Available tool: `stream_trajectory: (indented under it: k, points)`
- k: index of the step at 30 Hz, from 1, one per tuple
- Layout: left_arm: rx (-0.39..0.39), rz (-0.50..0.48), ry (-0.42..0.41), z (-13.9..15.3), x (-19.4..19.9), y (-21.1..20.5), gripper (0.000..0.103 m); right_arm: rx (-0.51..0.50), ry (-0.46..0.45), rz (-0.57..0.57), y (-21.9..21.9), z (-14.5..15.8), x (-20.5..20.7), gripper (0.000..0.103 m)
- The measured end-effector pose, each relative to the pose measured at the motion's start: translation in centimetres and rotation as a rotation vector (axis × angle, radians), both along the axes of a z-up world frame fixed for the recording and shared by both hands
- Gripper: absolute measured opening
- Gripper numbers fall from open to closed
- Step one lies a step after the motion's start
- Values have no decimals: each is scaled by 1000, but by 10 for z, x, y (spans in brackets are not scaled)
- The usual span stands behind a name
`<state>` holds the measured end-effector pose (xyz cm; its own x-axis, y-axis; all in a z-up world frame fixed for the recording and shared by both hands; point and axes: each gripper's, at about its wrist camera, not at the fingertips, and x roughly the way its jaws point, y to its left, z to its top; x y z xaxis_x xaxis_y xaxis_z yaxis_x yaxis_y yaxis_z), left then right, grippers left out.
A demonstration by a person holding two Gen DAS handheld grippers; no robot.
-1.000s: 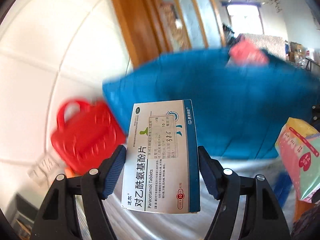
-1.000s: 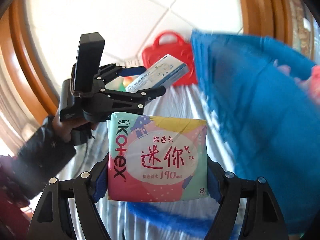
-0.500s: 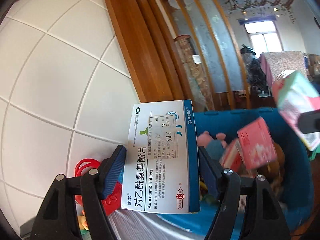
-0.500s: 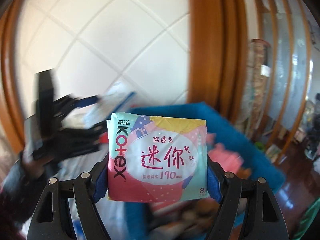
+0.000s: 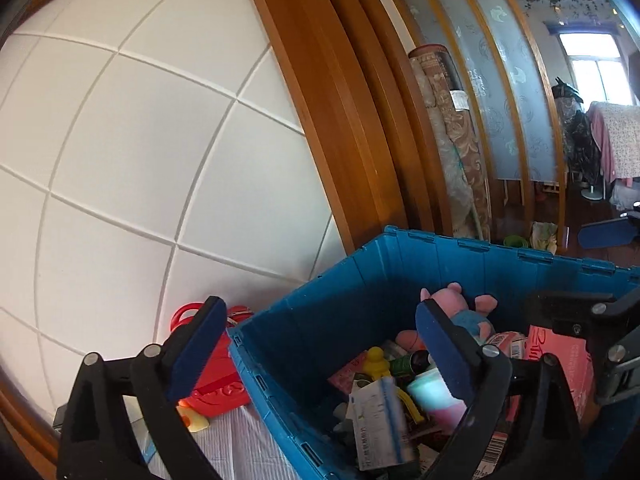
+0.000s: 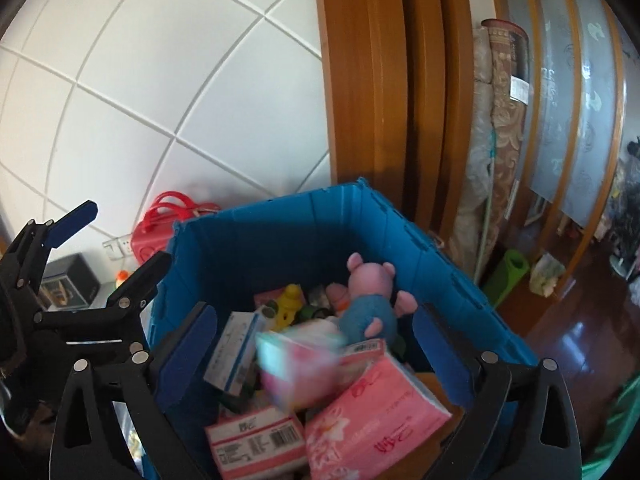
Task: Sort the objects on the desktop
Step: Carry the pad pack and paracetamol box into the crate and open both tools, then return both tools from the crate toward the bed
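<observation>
Both grippers are open and empty above a blue plastic crate (image 5: 332,312) (image 6: 280,220). My left gripper (image 5: 316,344) hangs over the crate's left rim. The white-and-blue paracetamol box (image 5: 378,424) (image 6: 232,352) lies inside the crate. My right gripper (image 6: 312,352) is over the crate; the pink-and-teal Kotex pack (image 6: 300,364) is blurred between its fingers, falling or just landed. It also shows in the left wrist view (image 5: 432,398). The left gripper also shows in the right wrist view (image 6: 100,236).
The crate holds a pink pig plush (image 6: 368,284), a yellow toy (image 6: 290,296), pink tissue packs (image 6: 376,420) and other boxes. A red toy bag (image 5: 212,384) stands left of the crate against the white tiled wall. A wooden door frame (image 5: 332,120) rises behind.
Both grippers moved over the crate and opened. The paracetamol box left the left gripper and the Kotex pack left the right gripper; both are now in the crate.
</observation>
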<state>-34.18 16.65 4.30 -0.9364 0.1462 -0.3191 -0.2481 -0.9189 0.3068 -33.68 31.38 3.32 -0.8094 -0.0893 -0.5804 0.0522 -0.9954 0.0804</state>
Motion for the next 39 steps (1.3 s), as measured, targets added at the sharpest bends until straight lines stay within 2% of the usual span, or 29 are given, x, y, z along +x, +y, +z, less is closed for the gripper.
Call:
stream_trajectory:
  k: [5,13,17,22,25,28,31,34,39]
  points:
    - [-7,35,29,3,22,-23,98,-37,66,67,-4,5,18,102]
    - [-51,164,105,4,83,-87,100,-92,134,184,-32,13,60,102]
    - [-40,193,136,3,110,-114,102,-101,146,231,-56,15,89,102]
    - [-25,230,141,-1,136,-146,102,-60,158,311,-106,14,122,102]
    - [-38,236,148,-9,157,-167,102,-32,155,329,-141,6,136,102]
    - [-17,249,140,-21,179,-194,102,-39,120,360,-174,-4,151,102]
    - [20,274,138,-36,201,-220,102,-24,120,349,-195,-13,173,102]
    - [22,311,126,-55,216,-240,102,-33,115,325,-210,-24,193,103]
    - [41,353,80,-82,233,-269,102,-47,54,329,-241,-55,207,103]
